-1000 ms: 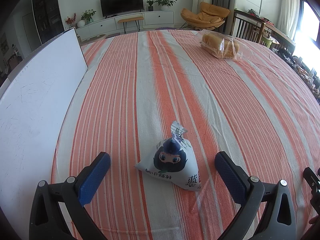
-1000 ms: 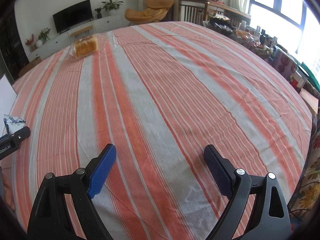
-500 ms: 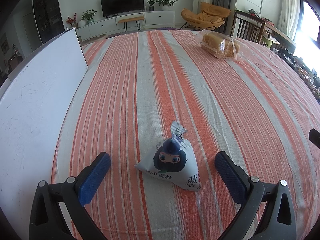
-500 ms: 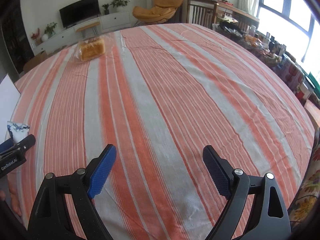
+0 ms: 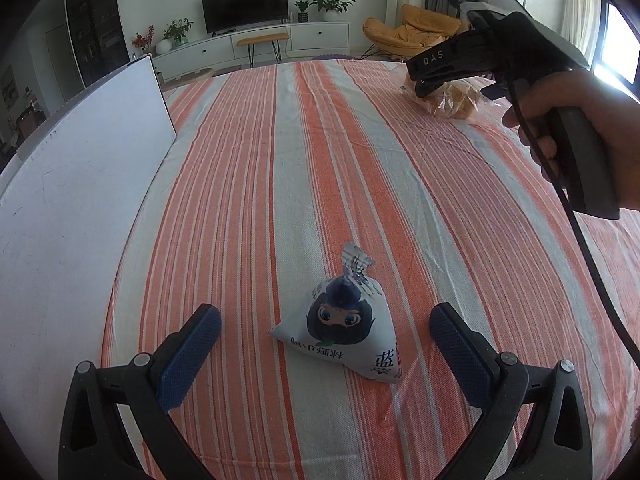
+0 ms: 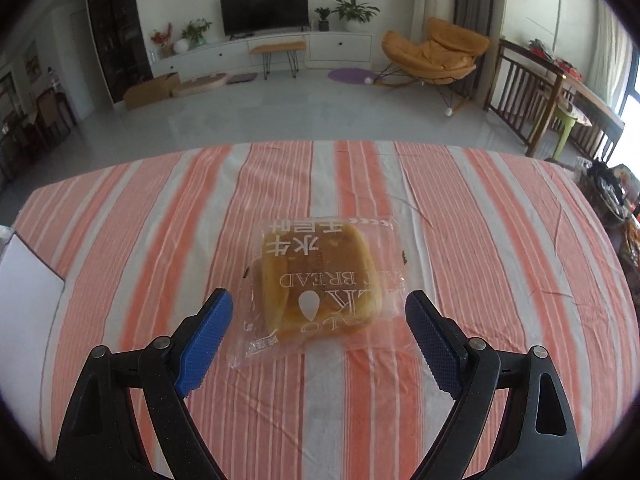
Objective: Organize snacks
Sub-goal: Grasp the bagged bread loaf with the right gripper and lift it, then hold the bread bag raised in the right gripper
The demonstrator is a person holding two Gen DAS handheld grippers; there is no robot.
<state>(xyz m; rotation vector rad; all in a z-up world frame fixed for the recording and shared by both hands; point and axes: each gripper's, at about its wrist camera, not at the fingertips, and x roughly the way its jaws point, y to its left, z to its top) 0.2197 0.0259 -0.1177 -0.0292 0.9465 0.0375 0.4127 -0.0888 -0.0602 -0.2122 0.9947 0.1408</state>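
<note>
the bagged bread (image 6: pixel 320 280) is lying flat on the striped tablecloth (image 6: pixel 480 240), just ahead of your right gripper (image 6: pixel 319 320), whose jaws are gaping wide and gripping nothing. nearer you, the small cartoon pouch (image 5: pixel 340 320) is sitting between your left gripper (image 5: pixel 325 340) fingers, also spread wide, not touching it. a white board (image 5: pixel 72 184) is lying to the left.

Orange-and-grey striped tablecloth (image 5: pixel 280 160); white snack pouch (image 5: pixel 340 332) with a blue-haired cartoon face; golden bread (image 6: pixel 320 280) in clear wrap.

Glossy clear plastic bread wrapper (image 6: pixel 320 280) — matt woven striped tablecloth (image 6: pixel 480 240).
</note>
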